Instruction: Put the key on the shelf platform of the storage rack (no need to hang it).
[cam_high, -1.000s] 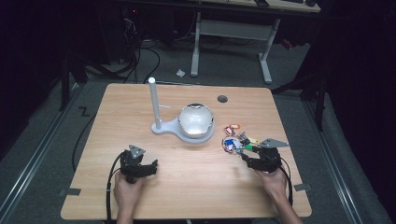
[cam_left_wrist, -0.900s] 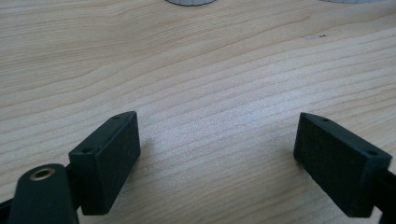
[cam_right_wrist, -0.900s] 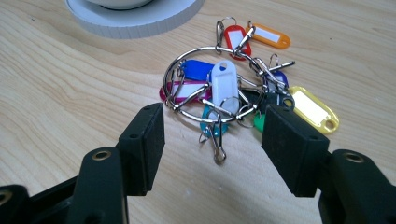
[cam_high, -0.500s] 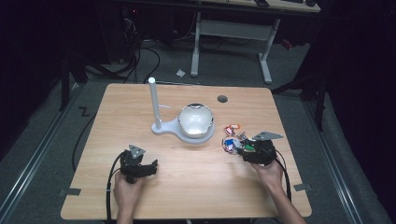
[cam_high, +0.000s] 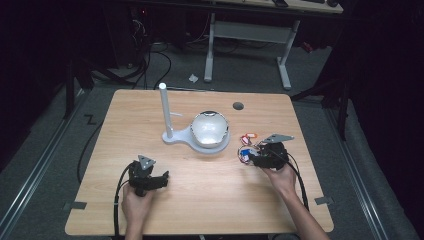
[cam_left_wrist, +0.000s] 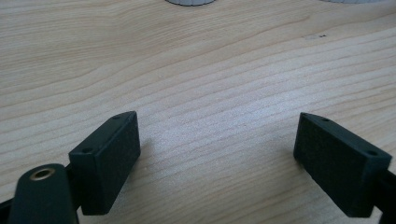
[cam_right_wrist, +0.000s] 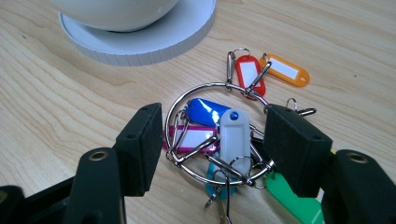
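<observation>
Basically the right gripper (cam_right_wrist: 212, 144) sat low over the bunch of coloured plastic key tags on a large steel ring (cam_right_wrist: 217, 135), jaws apart and straddling the ring, nothing clamped yet. The bunch lay flat on the light wooden table (cam_high: 210, 200), just beside the round white ribbed base (cam_right_wrist: 154, 39) of the white dome-and-post stand (cam_high: 207, 130), on its right in the high view.

Risks as I judged them:
- The ring was thin wire lying flat on wood. Closing from that height could pinch only the white tag (cam_right_wrist: 232, 135) or the blue tag (cam_right_wrist: 205, 111), so the ring would swing or slip out on lift.
- Pads might push the ring sideways rather than seat on it, skating it toward the base.
- Small split rings and loose tags, red (cam_right_wrist: 249, 72), orange (cam_right_wrist: 286, 69) and green (cam_right_wrist: 294, 203), could snag under a pad and twist the load.

The left gripper (cam_left_wrist: 219, 144) rested open over bare table, well apart from the bunch, so it offered no backup.
</observation>
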